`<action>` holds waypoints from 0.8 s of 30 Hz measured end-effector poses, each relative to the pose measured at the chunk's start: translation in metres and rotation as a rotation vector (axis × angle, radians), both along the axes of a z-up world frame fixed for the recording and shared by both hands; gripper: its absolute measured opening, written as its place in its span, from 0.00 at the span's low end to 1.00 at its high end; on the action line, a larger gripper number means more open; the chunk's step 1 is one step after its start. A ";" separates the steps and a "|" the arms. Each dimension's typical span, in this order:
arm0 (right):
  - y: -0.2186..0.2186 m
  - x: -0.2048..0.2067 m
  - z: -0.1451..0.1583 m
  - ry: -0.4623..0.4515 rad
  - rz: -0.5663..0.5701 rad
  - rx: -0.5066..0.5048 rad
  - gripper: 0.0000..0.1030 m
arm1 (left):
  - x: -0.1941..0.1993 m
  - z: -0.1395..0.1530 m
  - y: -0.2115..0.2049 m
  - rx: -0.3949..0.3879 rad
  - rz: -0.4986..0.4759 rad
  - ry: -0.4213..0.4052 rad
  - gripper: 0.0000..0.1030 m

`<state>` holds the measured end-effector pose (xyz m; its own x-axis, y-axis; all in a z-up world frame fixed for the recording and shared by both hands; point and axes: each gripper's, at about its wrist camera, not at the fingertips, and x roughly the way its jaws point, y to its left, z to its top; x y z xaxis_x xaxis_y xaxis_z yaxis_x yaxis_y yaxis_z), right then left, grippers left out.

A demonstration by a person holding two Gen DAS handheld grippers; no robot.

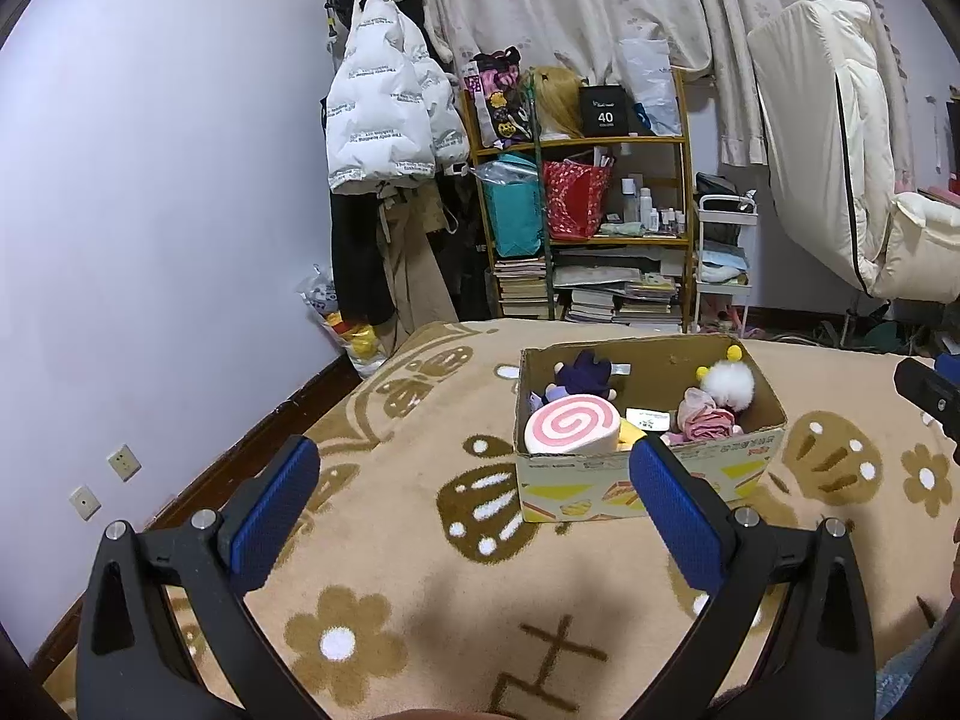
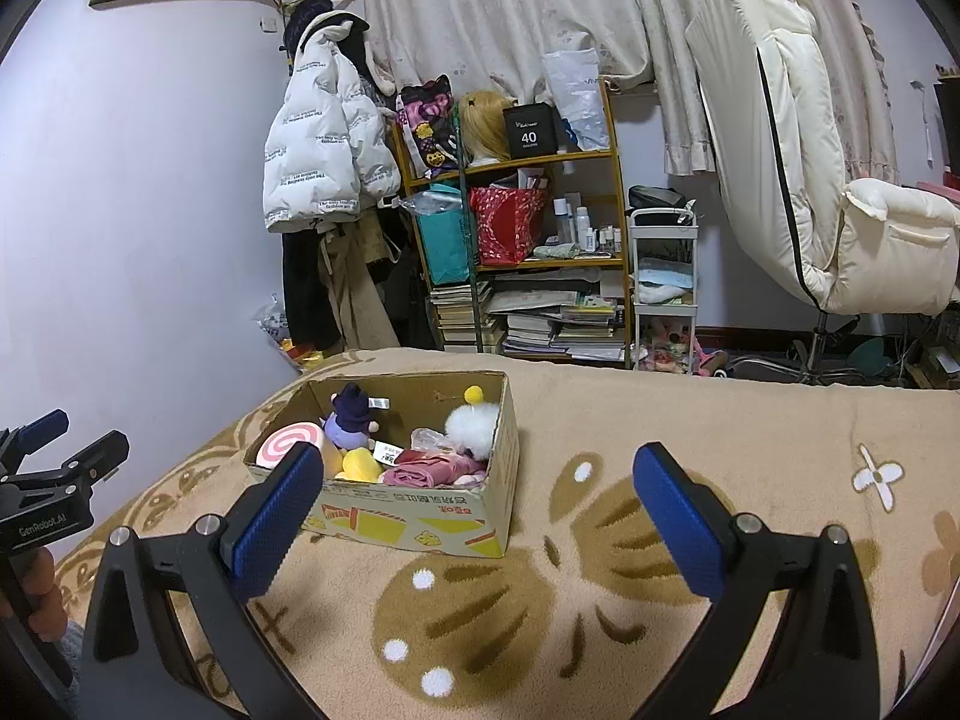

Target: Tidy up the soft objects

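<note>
An open cardboard box (image 1: 714,468) (image 2: 420,525) sits on the beige patterned blanket. Inside lie a pink swirl roll plush (image 1: 570,425) (image 2: 289,443), a purple doll (image 1: 585,375) (image 2: 351,417), a white fluffy toy with yellow pom-poms (image 1: 728,383) (image 2: 474,423), a pink cloth bundle (image 1: 708,420) (image 2: 429,471) and a yellow plush (image 2: 359,465). My left gripper (image 1: 474,510) hovers in front of the box, open and holding nothing. My right gripper (image 2: 480,516) is open too, just right of the box, with its left finger overlapping the box's near corner.
The blanket (image 1: 420,570) (image 2: 690,432) covers a bed whose left edge drops to the floor by the lilac wall. Behind stand a coat rack with a white jacket (image 1: 384,114), a cluttered shelf (image 1: 588,222) and a cream chair (image 2: 828,192). A hand (image 2: 36,594) holds the other gripper.
</note>
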<state>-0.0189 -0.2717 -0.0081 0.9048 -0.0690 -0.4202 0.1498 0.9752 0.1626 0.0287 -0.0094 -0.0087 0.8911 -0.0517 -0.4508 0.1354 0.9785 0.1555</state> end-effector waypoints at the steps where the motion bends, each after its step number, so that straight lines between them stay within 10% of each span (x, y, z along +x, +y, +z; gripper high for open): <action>1: 0.000 0.000 0.000 0.000 0.000 0.000 1.00 | 0.001 -0.001 0.000 0.001 -0.002 0.002 0.99; 24: -0.001 0.000 0.000 0.001 -0.001 0.001 1.00 | -0.005 -0.004 -0.010 0.013 -0.034 0.014 0.99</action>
<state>-0.0187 -0.2726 -0.0079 0.9045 -0.0693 -0.4209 0.1506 0.9751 0.1630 0.0240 -0.0189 -0.0124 0.8825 -0.0754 -0.4641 0.1704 0.9712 0.1663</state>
